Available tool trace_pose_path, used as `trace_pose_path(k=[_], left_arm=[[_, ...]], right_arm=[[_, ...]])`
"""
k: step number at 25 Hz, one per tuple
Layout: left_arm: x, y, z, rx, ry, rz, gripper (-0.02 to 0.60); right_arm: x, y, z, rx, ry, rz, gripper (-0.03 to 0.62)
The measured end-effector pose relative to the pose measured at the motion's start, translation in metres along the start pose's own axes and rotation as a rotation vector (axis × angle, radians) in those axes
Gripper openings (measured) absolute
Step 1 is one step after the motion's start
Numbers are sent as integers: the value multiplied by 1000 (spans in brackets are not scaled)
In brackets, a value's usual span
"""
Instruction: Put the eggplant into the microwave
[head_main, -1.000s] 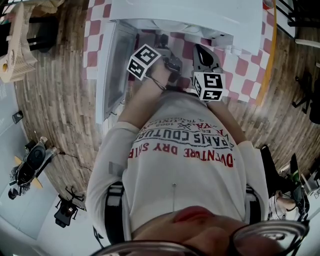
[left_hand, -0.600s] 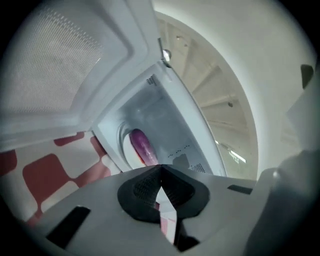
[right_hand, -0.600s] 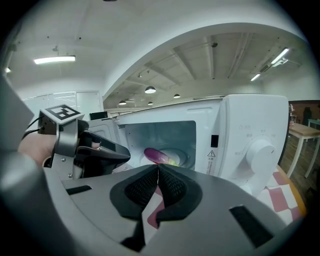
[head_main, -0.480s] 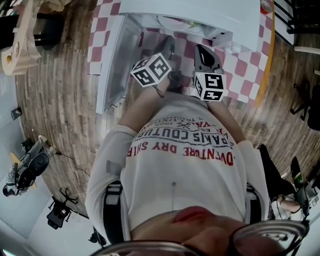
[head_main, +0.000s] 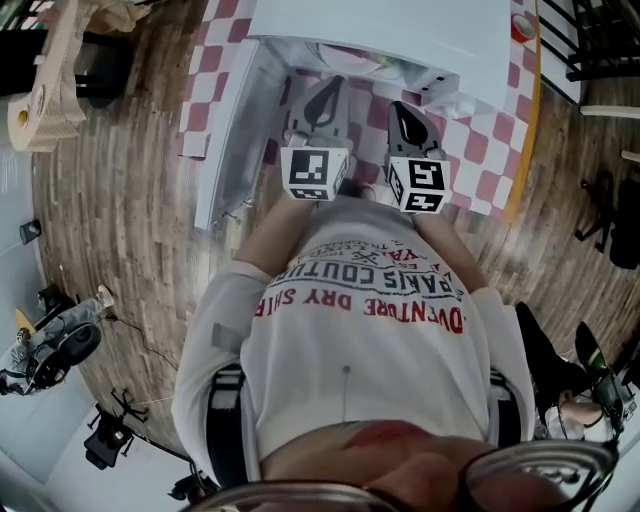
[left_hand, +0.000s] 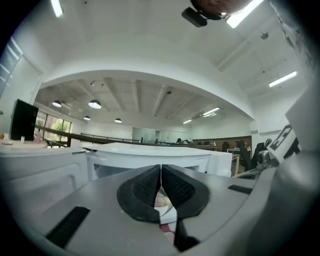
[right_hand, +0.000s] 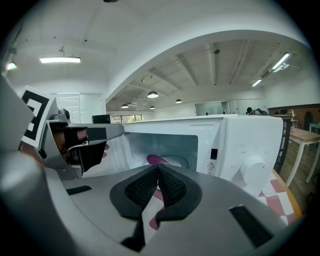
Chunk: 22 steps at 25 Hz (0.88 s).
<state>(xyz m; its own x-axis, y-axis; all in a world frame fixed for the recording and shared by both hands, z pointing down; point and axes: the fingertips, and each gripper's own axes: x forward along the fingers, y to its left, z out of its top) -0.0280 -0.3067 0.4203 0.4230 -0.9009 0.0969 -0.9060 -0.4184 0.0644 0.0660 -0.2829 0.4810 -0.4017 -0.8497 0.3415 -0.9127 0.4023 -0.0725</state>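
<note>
The white microwave (head_main: 390, 30) stands on the checkered cloth with its door (head_main: 225, 130) swung open to the left. A purple eggplant (right_hand: 158, 159) lies inside on the turntable, seen only in the right gripper view. My left gripper (head_main: 328, 90) is held level in front of the open cavity, shut with nothing between its pads (left_hand: 150, 187); past it shows the microwave's top (left_hand: 150, 150). My right gripper (head_main: 402, 112) hovers beside it, toward the control panel, also shut (right_hand: 158, 172) and empty. From the right gripper view, the left gripper (right_hand: 75, 142) shows at the left.
The microwave's knob (right_hand: 254, 167) is right of the cavity. A pink-and-white checkered cloth (head_main: 480, 140) covers the table. A wooden floor (head_main: 120, 220) lies to the left, with a wooden object (head_main: 45, 90) and camera gear (head_main: 60, 345) on it.
My left gripper has risen and rolled, so its marker cube now faces up, level with the right one. The right gripper has risen only slightly.
</note>
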Motion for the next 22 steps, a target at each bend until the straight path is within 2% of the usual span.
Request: trace_pose_path(k=[2, 7, 22], left_arm=[[-1, -5, 3, 42, -9, -8, 28], [-2, -3, -10, -13, 36, -2, 28], [1, -4, -20, -57, 75, -17, 28]], right_arm=[[-2, 1, 3, -6, -8, 4, 26], [-4, 4, 11, -23, -33, 29, 26], [-6, 6, 15, -65, -46, 30, 26]])
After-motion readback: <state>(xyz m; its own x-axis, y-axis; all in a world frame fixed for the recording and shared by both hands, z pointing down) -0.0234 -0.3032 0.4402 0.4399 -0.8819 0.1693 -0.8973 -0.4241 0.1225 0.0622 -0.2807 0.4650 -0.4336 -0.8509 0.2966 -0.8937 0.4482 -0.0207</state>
